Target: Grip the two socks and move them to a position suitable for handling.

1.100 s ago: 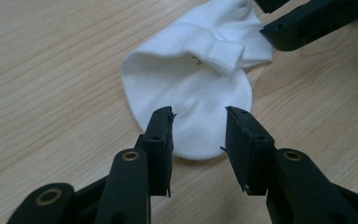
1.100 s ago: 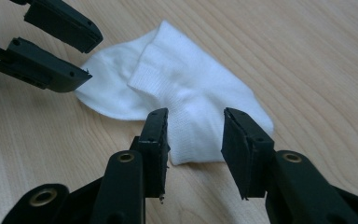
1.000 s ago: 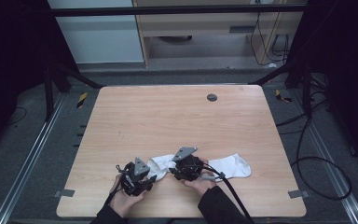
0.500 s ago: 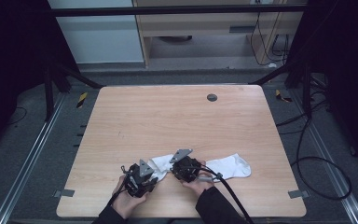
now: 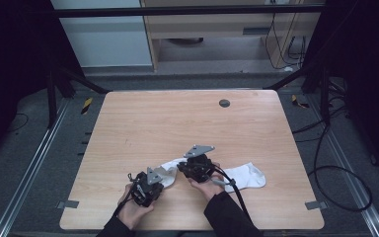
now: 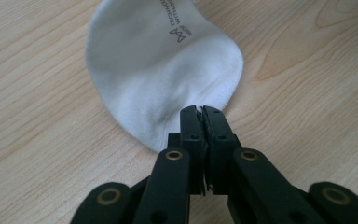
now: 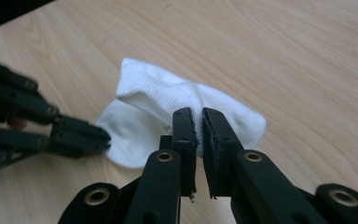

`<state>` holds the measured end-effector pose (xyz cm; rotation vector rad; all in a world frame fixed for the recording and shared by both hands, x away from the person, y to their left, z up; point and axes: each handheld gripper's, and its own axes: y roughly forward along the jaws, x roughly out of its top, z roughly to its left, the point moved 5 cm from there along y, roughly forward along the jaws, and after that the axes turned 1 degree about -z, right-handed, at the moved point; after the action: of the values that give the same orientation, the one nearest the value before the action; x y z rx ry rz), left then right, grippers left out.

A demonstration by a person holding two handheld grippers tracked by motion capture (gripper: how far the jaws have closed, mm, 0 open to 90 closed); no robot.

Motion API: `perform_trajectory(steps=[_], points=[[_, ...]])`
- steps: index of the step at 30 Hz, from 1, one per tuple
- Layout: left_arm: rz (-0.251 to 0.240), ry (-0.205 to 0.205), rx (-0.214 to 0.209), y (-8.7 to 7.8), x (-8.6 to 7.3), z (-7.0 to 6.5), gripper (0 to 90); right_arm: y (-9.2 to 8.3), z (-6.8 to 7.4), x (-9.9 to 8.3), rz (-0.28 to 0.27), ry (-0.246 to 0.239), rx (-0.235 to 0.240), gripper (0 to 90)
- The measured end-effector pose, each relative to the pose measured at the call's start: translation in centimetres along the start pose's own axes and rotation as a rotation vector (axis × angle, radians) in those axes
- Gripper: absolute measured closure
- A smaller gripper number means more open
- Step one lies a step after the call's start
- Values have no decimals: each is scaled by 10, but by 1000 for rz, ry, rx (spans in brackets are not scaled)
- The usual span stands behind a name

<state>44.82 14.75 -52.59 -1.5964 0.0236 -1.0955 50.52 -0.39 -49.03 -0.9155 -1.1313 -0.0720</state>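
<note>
Both grippers pinch one white sock (image 5: 246,175).
The left gripper (image 6: 200,114), jaws just closing, clamps its edge; the right gripper (image 7: 196,116), just closed, grips its folded cuff.

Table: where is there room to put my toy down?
The table is bare from the far edge, past the round dark hole, down to the white sock. It is crowded near the front edge, where both grippers pinch the sock.

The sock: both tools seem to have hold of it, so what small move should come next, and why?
Probably a short lift of both tools together. The left tool is pinched on the edge of the white sock, and the right tool has just closed on its ribbed part, while the sock lies on the table. Lifting would confirm both grips.
</note>
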Motion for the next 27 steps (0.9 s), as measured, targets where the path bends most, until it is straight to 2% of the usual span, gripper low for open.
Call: perform_trajectory(steps=[1, 2, 4, 6, 7, 12, 16, 21, 22, 24, 26, 27], points=[[0, 0, 0, 0, 0, 0, 872, 0, 0, 0, 0, 0, 0, 839], [-3, 8, -3, 0, 0, 0, 873, 2, -4, 3, -14, 39, -11, 839], [4, 11, -13, -1, 0, 1, 874, 3, -7, 5, -20, 57, -16, 839], [7, 18, -20, -3, -2, 3, 875, 6, -16, 9, -30, 113, -51, 839], [7, 18, -20, -3, -2, 3, 876, 6, -16, 9, -30, 113, -51, 839], [-1, 45, -9, -7, -4, 10, 876, 15, -29, 9, -10, 171, -116, 837], [4, 58, 0, -9, -6, 14, 874, 22, -32, 7, 3, 179, -150, 834], [-3, 65, 32, -10, -7, 22, 861, 26, -33, 5, 8, 182, -158, 817], [-7, 59, 47, -11, -8, 25, 846, 27, -33, 5, 11, 176, -162, 779], [-12, 58, 49, -11, -8, 26, 828, 27, -33, 5, 8, 172, -167, 761], [-22, 54, 65, -13, -8, 28, 776, 25, -34, 6, 0, 160, -183, 726], [-38, 41, 76, -16, -8, 30, 706, 22, -36, 7, -12, 147, -194, 706]])
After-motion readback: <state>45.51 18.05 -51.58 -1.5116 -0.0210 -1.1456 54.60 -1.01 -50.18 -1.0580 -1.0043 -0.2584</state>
